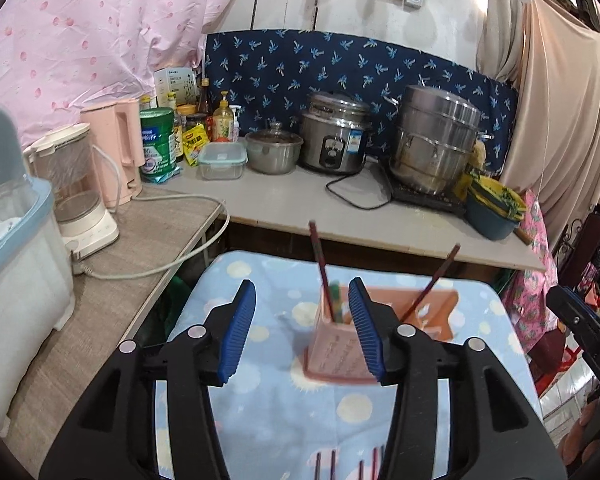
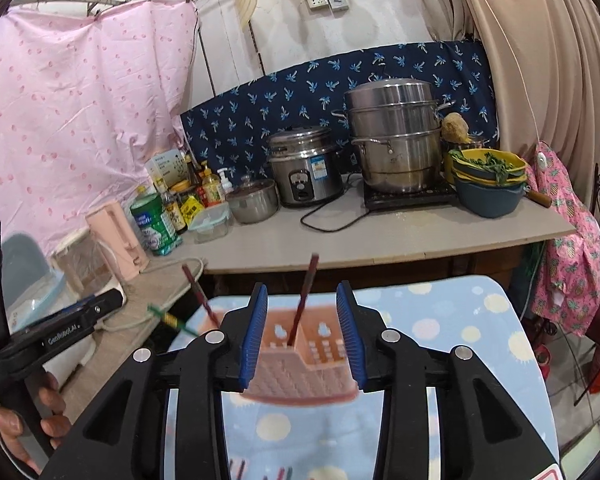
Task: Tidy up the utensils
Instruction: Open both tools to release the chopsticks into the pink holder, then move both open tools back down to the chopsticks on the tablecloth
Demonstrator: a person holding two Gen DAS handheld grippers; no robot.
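On blue cloth (image 1: 260, 420), pink holder (image 1: 340, 344) with chopsticks (image 1: 322, 264) upright. Left gripper (image 1: 302, 330) and right gripper (image 2: 302, 334) part-open, empty. More chopsticks (image 1: 346, 466) lie near; pick singly, grip mid-shaft, lower vertically into compartment.

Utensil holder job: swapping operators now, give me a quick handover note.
Left hand-held gripper: open, nothing between its pads, aimed at the pink utensil holder.
Right hand-held gripper: open, empty, the holder's far section beyond it.
The holder stands on the blue dotted cloth. Dark red chopsticks stand in it, with one more leaning in the other section.
Done: those chopsticks are in.
Left: several chopsticks lie on the cloth at the near edge; pick them up and drop them in.
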